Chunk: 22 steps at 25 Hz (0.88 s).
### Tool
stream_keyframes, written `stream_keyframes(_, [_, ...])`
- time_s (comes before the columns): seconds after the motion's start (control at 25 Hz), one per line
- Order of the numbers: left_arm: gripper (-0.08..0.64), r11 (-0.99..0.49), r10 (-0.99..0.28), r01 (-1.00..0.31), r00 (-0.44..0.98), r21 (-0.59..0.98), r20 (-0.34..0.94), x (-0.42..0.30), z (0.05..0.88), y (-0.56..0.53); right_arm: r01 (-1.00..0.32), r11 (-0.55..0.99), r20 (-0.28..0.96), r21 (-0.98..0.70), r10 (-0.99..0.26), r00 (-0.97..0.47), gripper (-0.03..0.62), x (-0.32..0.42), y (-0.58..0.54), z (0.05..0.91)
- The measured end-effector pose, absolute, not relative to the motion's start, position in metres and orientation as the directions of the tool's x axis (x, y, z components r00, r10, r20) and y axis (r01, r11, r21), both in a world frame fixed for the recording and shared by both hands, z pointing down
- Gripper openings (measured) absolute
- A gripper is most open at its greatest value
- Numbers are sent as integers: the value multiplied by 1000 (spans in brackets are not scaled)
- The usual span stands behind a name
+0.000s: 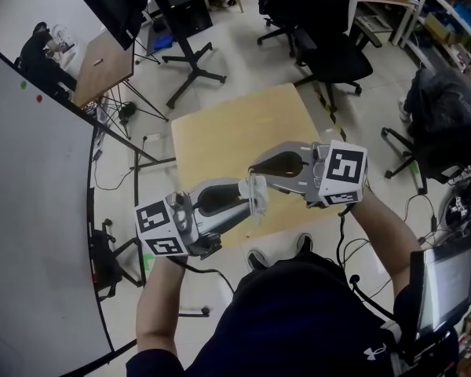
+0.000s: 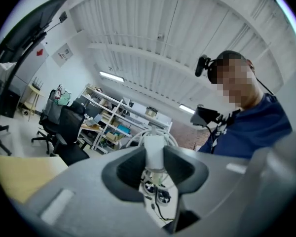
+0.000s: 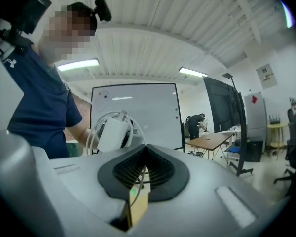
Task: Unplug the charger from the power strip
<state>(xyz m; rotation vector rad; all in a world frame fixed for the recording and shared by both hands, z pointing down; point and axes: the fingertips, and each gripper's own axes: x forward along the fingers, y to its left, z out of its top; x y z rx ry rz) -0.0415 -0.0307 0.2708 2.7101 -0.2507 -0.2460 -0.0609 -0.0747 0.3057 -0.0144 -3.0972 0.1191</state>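
Above the pale wooden tabletop [image 1: 228, 128], held in mid-air, the left hand-held gripper [image 1: 252, 198] is clamped at a middling width on the white charger [image 2: 154, 151]. The charger sits between its dark pads, with a coil of white cable [image 3: 92, 133] looped behind it. Just beside it, tip toward tip, the right hand-held gripper [image 3: 146, 157] has its jaws pressed fully together, close to the charger but not gripping it
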Motion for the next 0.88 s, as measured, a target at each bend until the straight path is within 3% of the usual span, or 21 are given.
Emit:
stream_keyframes(0.24, [120,-886,-229,-125,955,446,-187,-41,273,-32,34,957,-48,-289,21,-999,12,-60,-76,325])
stream_keyframes(0.64, [120,-903,-216,-112,953,415,-213,-36,251,-37,32,914,-6,-405,32,-999,11,-74,-55,380])
stream_keyframes(0.88, [120,-895,-288,-196,940,400,-184,-43,243,-61,48,881,-25,-470,41,-999,11,-76,-47,392])
